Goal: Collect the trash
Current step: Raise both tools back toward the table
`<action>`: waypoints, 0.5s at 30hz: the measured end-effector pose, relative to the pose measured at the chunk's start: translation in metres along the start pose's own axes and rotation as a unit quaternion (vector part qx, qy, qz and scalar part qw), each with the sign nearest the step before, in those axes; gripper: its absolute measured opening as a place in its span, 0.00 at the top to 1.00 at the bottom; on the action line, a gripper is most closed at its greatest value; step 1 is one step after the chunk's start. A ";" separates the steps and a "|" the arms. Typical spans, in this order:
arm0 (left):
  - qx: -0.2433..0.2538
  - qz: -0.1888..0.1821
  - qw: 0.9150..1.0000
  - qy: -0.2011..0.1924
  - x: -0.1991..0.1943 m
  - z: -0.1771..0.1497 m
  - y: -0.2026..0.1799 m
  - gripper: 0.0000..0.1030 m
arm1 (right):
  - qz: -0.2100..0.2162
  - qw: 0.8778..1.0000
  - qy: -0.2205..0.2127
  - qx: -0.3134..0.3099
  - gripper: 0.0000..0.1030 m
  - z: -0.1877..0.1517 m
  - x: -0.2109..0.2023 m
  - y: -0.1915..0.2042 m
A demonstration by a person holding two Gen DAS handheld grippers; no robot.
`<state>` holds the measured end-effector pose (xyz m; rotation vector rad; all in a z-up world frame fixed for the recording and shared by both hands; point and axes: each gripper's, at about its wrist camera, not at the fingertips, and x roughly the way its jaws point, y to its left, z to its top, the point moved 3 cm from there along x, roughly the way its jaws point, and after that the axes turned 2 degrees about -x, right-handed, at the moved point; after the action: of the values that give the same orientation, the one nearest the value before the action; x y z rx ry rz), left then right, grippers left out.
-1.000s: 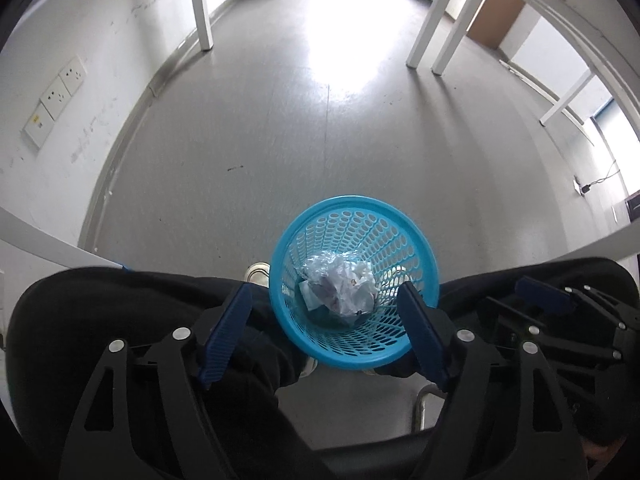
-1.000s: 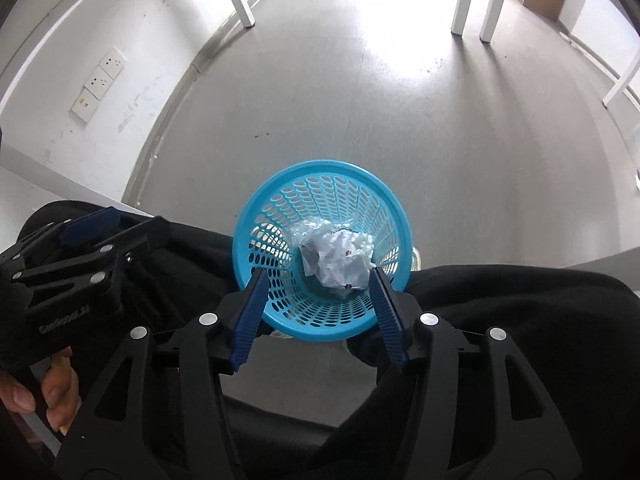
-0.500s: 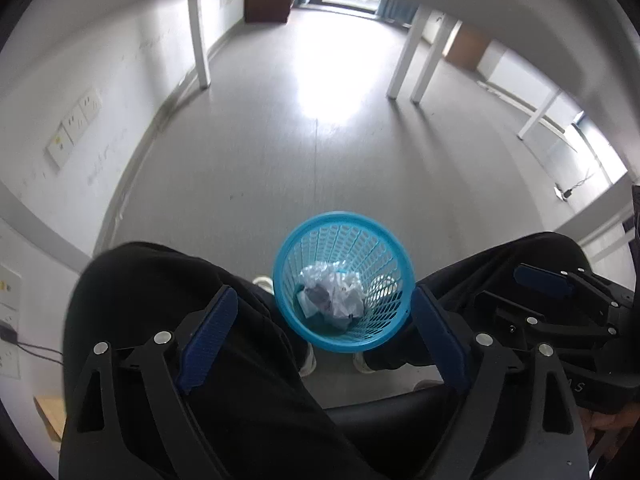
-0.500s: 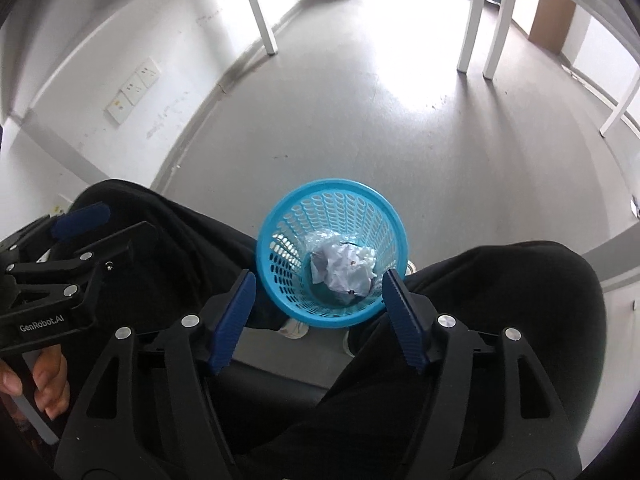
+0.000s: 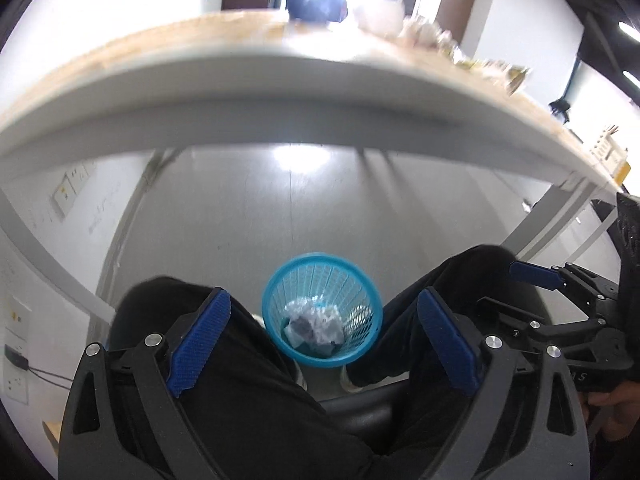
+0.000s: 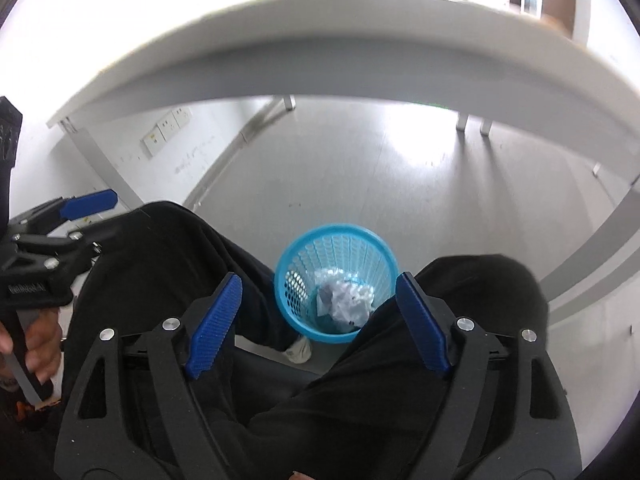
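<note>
Sitting on the floor between the person's knees, the blue basket point(image 5: 320, 312) already holds crumpled paper trash point(image 5: 316, 322), so part of the collecting looks done. More blurred clutter point(image 5: 420, 36) lies on the tabletop point(image 5: 280, 92) above, likely still to gather. Both the left tool point(image 5: 322, 338) and the right tool point(image 6: 318, 318) have jaws spreading wider, nothing between the pads. Overhead, the tabletop's white edge hangs close; clear floor point(image 6: 360, 168) stretches beyond the basket, legs crowding both sides.

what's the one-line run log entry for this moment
bin: on floor between knees | trash: inside bin | left claw: opening, empty | right claw: opening, empty
</note>
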<state>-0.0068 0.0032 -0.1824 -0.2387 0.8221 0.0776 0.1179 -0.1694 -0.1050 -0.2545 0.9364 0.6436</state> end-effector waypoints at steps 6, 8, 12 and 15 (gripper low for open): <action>-0.008 -0.024 0.999 -0.039 -0.037 0.018 -0.001 0.07 | -0.012 0.998 -0.058 -0.019 0.20 0.012 -0.048 0.002; -0.005 -0.027 0.998 -0.050 -0.045 0.022 -0.002 0.06 | -0.016 0.997 -0.074 -0.024 0.19 0.019 -0.060 0.003; 0.022 -0.009 0.996 -0.083 -0.060 0.038 -0.011 0.06 | -0.020 0.995 -0.099 -0.021 0.13 0.031 -0.076 0.004; 0.026 -0.014 0.995 -0.098 -0.068 0.050 -0.011 0.06 | -0.028 0.992 -0.117 -0.025 0.11 0.044 -0.085 0.001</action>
<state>-0.0153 0.0058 -0.0978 -0.1903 0.6243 0.0520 0.1101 -0.1817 -0.0105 -0.2428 0.6871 0.6314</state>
